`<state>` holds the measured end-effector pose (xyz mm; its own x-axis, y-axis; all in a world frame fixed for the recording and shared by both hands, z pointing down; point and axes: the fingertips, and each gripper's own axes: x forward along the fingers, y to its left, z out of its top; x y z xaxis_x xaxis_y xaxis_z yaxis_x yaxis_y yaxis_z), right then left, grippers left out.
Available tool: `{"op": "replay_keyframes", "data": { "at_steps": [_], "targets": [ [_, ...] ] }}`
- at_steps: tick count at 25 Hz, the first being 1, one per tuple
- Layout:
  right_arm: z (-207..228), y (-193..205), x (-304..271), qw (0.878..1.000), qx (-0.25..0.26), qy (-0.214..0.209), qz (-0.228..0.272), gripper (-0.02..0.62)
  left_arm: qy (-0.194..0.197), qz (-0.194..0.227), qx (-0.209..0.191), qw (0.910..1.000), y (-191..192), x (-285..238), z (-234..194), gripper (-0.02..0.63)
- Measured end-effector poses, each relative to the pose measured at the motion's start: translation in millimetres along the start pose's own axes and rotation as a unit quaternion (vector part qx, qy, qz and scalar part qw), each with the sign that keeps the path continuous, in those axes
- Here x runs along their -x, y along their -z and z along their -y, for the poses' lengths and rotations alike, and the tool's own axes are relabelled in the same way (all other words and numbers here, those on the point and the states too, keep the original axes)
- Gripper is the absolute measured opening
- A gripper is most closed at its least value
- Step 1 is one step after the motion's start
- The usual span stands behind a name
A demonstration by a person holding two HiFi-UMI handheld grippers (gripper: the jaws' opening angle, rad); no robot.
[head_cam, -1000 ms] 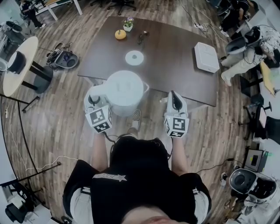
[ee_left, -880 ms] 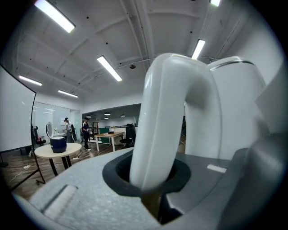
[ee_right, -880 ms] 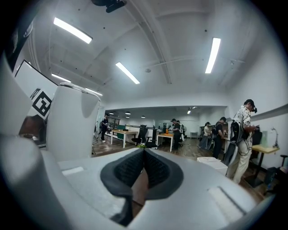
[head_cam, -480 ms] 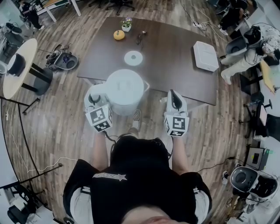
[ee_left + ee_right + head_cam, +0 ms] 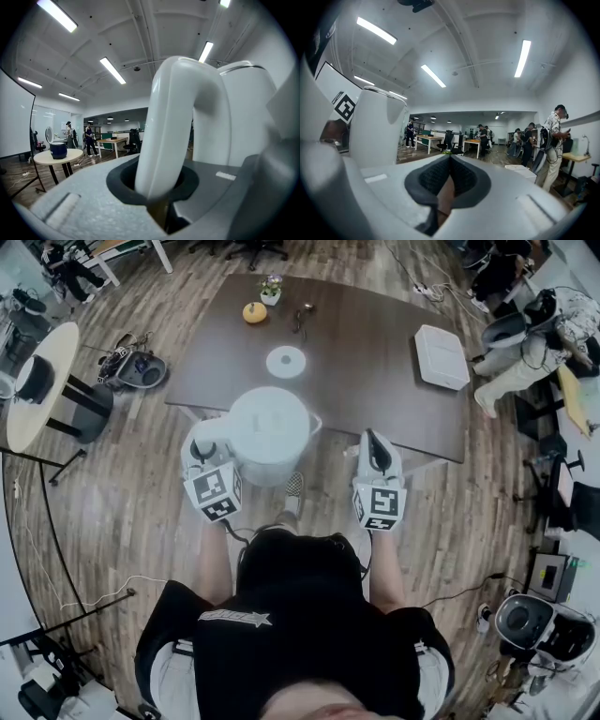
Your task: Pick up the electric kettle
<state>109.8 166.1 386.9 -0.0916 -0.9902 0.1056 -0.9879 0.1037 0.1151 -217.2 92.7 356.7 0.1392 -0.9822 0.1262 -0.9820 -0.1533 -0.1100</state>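
Observation:
The white electric kettle (image 5: 269, 432) hangs in the air over the near edge of the brown table (image 5: 375, 381), seen from above with its lid up. My left gripper (image 5: 202, 450) is shut on the kettle's curved white handle (image 5: 173, 131), which fills the gap between the jaws in the left gripper view; the kettle body (image 5: 239, 117) rises just behind it. My right gripper (image 5: 373, 452) is held level to the right of the kettle, apart from it. Its dark pads (image 5: 461, 180) meet with nothing between them, and the kettle (image 5: 375, 126) shows at its left.
The kettle's round white base (image 5: 286, 361) lies on the table beyond the kettle. Farther back are an orange object (image 5: 254, 312), a small flower pot (image 5: 271, 289) and a dark item (image 5: 302, 317). A white box (image 5: 442, 359) sits at the table's right. A round side table (image 5: 42, 381) stands left; a person (image 5: 534, 343) is at right.

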Motion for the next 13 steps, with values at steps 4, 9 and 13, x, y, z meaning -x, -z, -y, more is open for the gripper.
{"op": "replay_keyframes", "data": {
  "at_steps": [4,9,13],
  "targets": [
    [0.2,0.7,0.5,1.0,0.0,0.001,0.001,0.005,0.0,0.0,-0.001,1.0,0.5,-0.1,0.7,0.058],
    [1.0,1.6,1.4,1.0,0.0,0.002,0.0,0.005,0.002,-0.002,-0.004,1.0,2.7,0.1,2.4,0.06],
    [2.1,1.4,1.5,1.0,0.001,0.004,0.001,0.005,0.003,-0.003,-0.006,1.0,3.4,0.2,3.7,0.061]
  ]
}}
